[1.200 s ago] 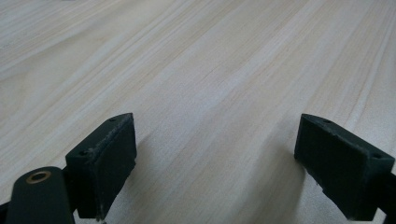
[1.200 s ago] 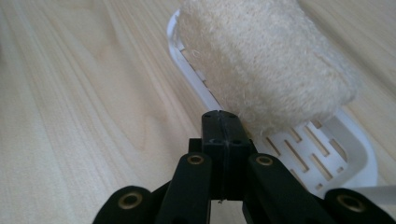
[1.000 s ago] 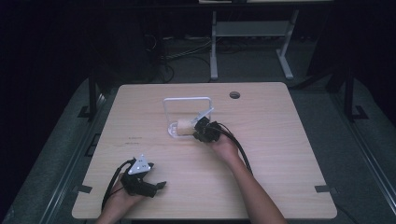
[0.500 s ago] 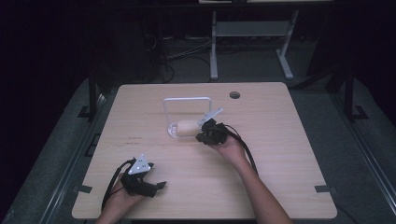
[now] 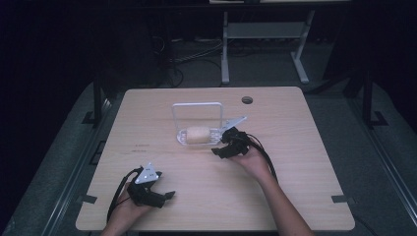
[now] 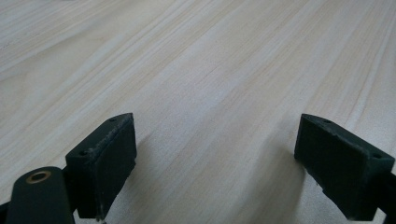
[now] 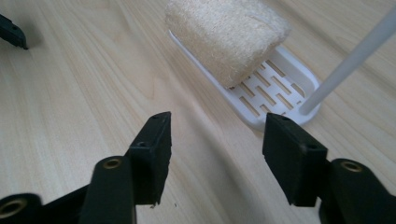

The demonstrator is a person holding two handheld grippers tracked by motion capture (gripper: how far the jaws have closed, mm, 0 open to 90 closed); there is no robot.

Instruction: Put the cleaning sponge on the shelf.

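The right tool (image 7: 215,154) has just been opening and now stands empty, drawn back from the sponge (image 7: 226,32), which lies released on the white slotted rack (image 7: 280,86); placement looks done. The left tool (image 6: 210,163) rests open on the desk (image 5: 305,147).

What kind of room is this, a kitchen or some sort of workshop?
Probably a lab or test room, not a kitchen. A bare wooden table stands in a dark room with cables on the floor. A person holds a cabled gripper in each hand beside a lone sponge on a white rack.
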